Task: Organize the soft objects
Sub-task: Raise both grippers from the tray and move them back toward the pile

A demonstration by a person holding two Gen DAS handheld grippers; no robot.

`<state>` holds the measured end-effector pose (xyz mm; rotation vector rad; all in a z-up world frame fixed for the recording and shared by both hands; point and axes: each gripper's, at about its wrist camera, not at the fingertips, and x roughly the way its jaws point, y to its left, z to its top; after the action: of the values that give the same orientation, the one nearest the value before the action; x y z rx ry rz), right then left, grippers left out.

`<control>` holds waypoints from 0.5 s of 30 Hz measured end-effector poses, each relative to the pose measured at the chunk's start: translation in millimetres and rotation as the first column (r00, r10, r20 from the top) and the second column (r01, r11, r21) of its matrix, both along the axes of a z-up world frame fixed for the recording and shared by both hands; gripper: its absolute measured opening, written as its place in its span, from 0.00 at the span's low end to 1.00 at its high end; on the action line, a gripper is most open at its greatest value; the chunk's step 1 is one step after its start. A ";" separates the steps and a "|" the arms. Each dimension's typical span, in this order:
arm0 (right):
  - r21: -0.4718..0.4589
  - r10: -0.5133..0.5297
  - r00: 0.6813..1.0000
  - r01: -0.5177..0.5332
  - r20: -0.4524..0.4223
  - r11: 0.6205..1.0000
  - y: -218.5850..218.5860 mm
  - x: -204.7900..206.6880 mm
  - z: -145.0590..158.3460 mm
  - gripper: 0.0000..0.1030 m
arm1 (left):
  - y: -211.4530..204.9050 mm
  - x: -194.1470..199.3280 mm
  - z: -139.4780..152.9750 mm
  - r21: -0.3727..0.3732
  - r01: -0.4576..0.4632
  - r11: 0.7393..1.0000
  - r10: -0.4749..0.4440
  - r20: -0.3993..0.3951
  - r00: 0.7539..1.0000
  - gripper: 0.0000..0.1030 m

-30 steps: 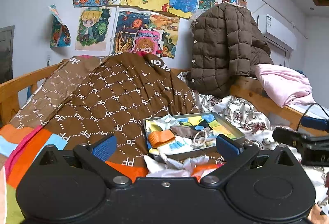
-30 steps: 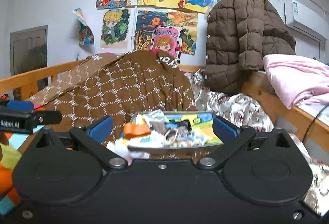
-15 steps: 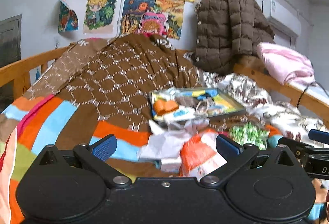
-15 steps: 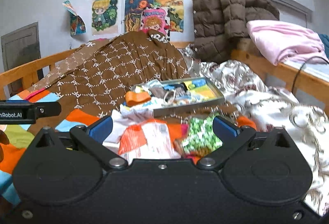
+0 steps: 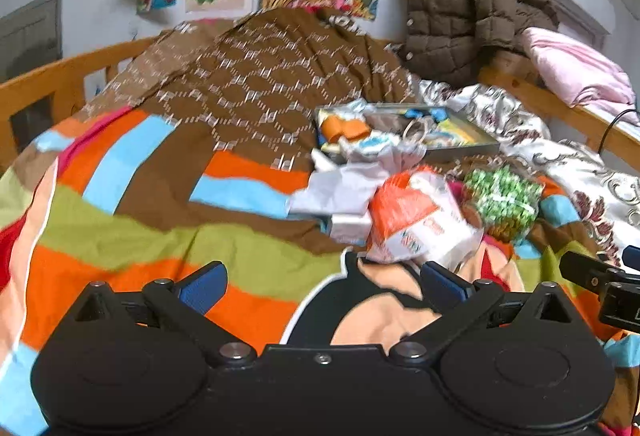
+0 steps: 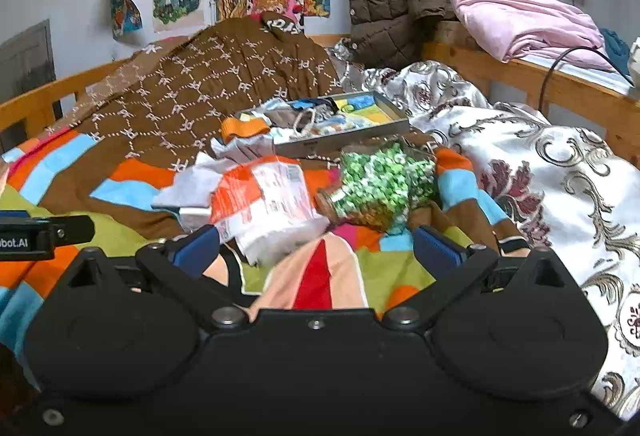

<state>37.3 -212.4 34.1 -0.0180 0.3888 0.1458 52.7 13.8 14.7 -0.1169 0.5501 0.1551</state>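
While both grippers hover wide open and empty, left gripper [image 5: 320, 282] and right gripper [image 6: 316, 246] near the orange-white packet [image 6: 264, 196], left of green pouch [image 6: 380, 184], best pinched mid-body, then carried to far tray [image 6: 340, 144].

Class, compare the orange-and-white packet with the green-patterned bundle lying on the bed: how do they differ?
The packet is orange and white with printed text; the bundle is speckled green and white. The packet looks crinkly and flattish, while the bundle is rounder and plumper. The packet lies left of the bundle. Both rest on the striped blanket in front of the tray, with neither being held.
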 end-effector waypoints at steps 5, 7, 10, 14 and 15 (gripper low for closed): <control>0.016 0.003 0.999 -0.003 -0.037 1.000 -3.3 -9.9 -7.8 0.99 | -6.1 -9.4 -8.6 0.028 -0.002 1.000 0.003 -0.021 1.000 0.99; 0.014 0.007 0.999 -0.007 -0.052 1.000 -4.0 -11.8 -11.7 0.99 | -8.0 -12.1 -10.0 0.041 0.000 0.999 0.000 -0.018 1.000 0.99; 0.010 0.013 0.998 -0.012 -0.062 1.000 -2.3 -14.2 -14.8 0.99 | -9.5 -14.3 -10.4 0.051 0.004 0.999 -0.003 -0.023 1.000 0.99; 0.000 0.029 0.997 -0.029 -0.065 1.000 3.0 -15.1 -16.7 0.99 | -10.2 -17.5 -12.8 0.078 0.010 0.997 -0.007 -0.036 0.999 0.99; -0.004 0.035 0.997 -0.035 -0.065 0.999 3.6 -15.2 -16.7 0.99 | -9.7 -18.4 -13.8 0.083 0.012 0.996 -0.008 -0.041 0.999 0.99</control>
<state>22.1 -208.8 17.4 -0.0250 0.4538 0.1805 34.4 4.1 1.0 -0.0297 0.5837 0.1708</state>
